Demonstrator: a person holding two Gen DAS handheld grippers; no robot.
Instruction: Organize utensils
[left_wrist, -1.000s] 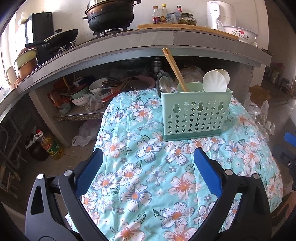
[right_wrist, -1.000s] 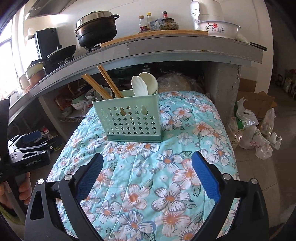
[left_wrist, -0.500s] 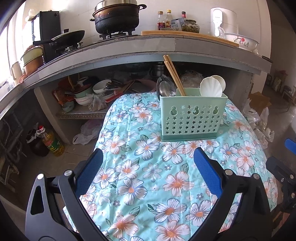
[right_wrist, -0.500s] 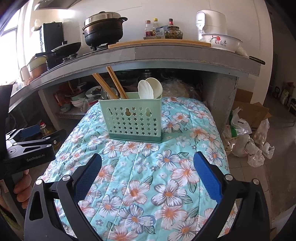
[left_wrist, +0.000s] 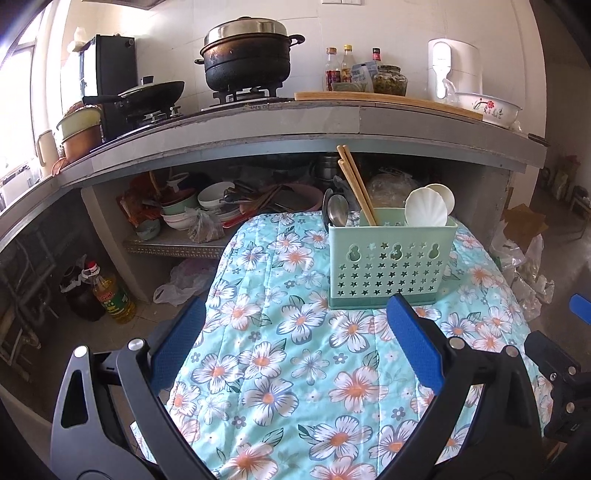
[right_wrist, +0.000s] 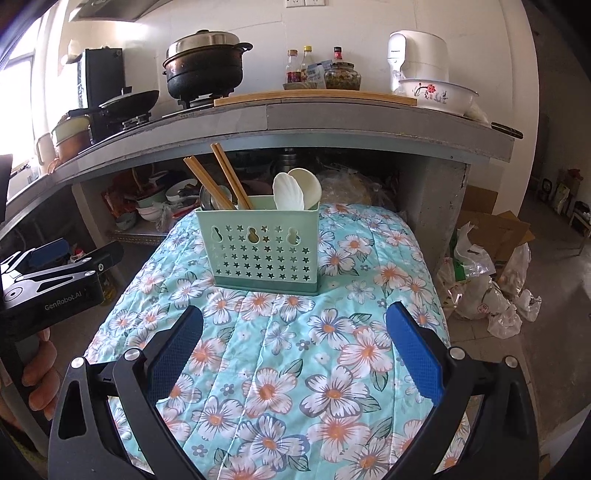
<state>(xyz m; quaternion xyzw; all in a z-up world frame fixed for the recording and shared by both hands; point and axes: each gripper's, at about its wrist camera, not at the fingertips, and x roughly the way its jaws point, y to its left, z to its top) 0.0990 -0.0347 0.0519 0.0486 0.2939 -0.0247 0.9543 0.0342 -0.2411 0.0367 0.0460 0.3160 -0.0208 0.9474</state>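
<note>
both tools (left_wrist: 295, 332) (right_wrist: 295, 332) backed off, gaping, empty.

- The left claw (left_wrist: 295, 332) is drawn back from the green utensil caddy (left_wrist: 391, 264), which is seen smaller and farther off than a second ago.
- The right claw (right_wrist: 295, 341) is likewise pulled back from the caddy, and more of the flowered cloth (right_wrist: 288, 369) on the table is exposed ahead of it.
- Both views are raised: the black pot (left_wrist: 247, 59) and the wall above the counter (left_wrist: 332, 129) are now taken in more fully.
</note>
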